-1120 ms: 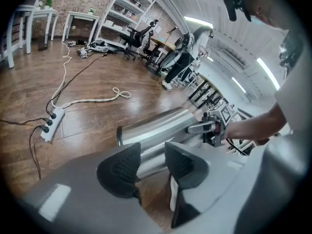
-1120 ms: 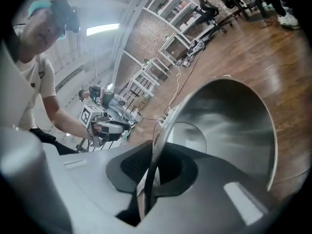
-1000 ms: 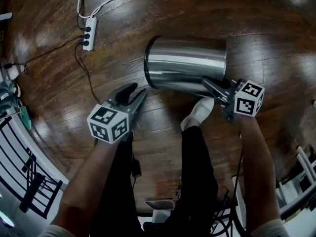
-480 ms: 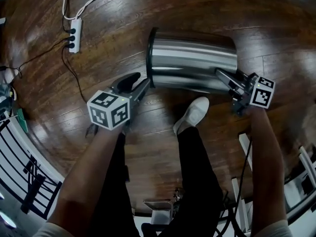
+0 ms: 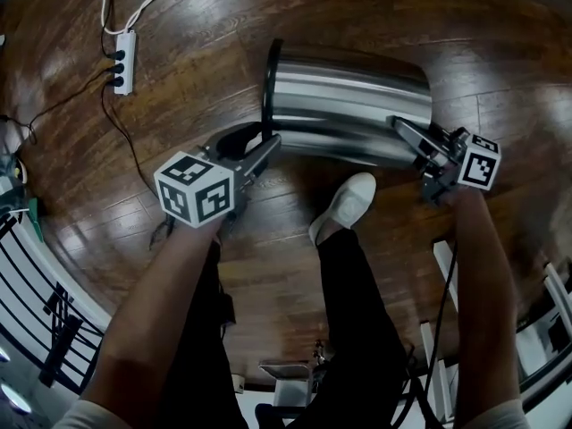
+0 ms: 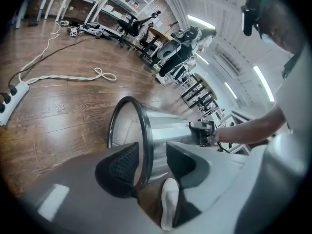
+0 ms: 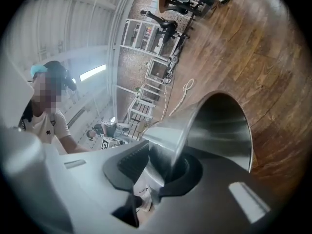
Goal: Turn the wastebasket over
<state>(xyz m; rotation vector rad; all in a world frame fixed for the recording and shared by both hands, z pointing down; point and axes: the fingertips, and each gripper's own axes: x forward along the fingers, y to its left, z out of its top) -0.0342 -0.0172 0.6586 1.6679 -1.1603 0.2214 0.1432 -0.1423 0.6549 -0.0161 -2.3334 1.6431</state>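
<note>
The steel wastebasket [image 5: 349, 105] lies on its side on the wooden floor, open mouth to the left. My left gripper [image 5: 259, 141] is at the mouth's lower rim. In the left gripper view the black rim [image 6: 141, 145] runs between its two wide jaws, which are opening and do not press on it. My right gripper [image 5: 402, 128] is at the bottom end. In the right gripper view the basket's thin bottom edge [image 7: 168, 155] sits between the pads, which are opening but still touch the metal.
The person's white shoe [image 5: 344, 204] stands just in front of the basket, between my two arms. A white power strip [image 5: 121, 61] with dark and white cables lies at the far left. A black railing [image 5: 36, 311] runs along the lower left.
The basket and my right gripper have shifted right across the floor. My left gripper has moved up to the mouth, and the rim now stands between its jaws.
</note>
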